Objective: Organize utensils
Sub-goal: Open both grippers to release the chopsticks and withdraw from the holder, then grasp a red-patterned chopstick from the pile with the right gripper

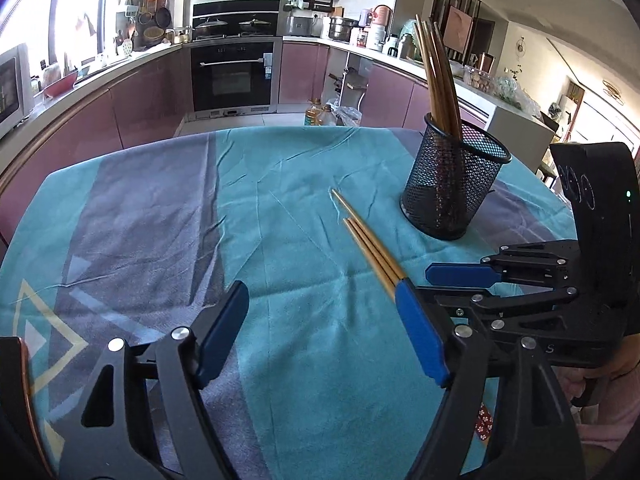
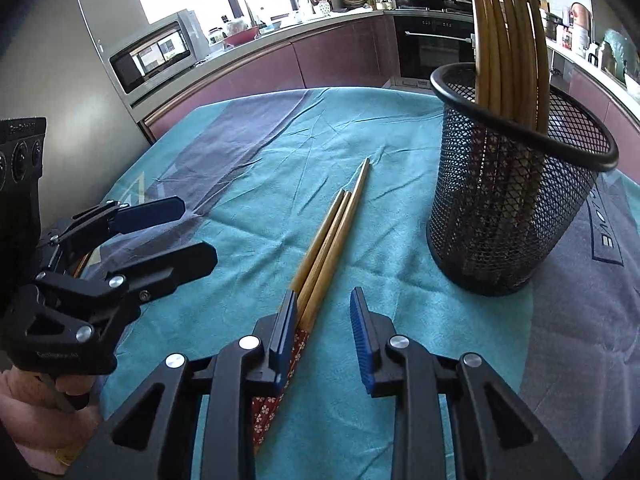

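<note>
Both claws tilt down over the chopsticks (image 2: 332, 232), left claw (image 1: 320, 332) spread, right claw (image 2: 324, 336) apart

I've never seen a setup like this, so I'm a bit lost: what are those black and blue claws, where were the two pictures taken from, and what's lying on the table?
No robot here: a person holds one pair of tongs in each hand, each with a camera looking along its fingers. One picture looks out from the left tongs, the other from the right tongs. On the teal tablecloth lie three loose chopsticks; more stand in a black mesh holder. The left tongs are open and empty. The right tongs straddle the loose chopsticks without gripping them.
</note>
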The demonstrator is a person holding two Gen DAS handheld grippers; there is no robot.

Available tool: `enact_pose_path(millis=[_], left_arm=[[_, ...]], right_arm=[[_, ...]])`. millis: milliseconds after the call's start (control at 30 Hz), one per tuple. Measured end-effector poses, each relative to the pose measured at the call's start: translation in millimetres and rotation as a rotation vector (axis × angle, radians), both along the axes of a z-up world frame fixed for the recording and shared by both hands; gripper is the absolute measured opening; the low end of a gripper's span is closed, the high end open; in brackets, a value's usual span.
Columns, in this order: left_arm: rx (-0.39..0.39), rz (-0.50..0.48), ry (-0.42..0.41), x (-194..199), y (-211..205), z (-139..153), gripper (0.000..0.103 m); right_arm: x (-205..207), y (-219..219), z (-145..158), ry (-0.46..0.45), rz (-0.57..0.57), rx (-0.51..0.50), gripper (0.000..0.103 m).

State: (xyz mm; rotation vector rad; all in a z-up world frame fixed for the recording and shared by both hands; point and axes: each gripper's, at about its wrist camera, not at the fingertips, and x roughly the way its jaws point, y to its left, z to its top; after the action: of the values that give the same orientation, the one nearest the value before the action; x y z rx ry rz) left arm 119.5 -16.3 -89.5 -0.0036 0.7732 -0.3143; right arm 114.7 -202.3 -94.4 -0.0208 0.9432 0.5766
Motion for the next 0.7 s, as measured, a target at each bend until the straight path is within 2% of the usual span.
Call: enact_pose_path(millis=[233,367,633,700], left_arm=[[-0.008,-0.008,0.019,2.3,-0.7,-5.8,0.075],[-0.009,-0.012,0.022,2.7,-1.4,-6.9,0.075],[-0.006,-0.021,0.038,4.4,-3.8,-12.6,0.075],[-0.008,-0.022,0.046,4.8,-3.9,-14.8,0.075]], right_arm=[[5.4,-3.2,-1.5,0.016,-0.027,-0.016,0.022],[8.5,7.1,-1.5,-0.007,-0.033,-0.085,0.02],[22.8,17.1,-3.0,-0.037,-0.068,-0.115,0.017],[25.4,15.4,-3.1,-0.032,-0.082,-0.103,0.011]])
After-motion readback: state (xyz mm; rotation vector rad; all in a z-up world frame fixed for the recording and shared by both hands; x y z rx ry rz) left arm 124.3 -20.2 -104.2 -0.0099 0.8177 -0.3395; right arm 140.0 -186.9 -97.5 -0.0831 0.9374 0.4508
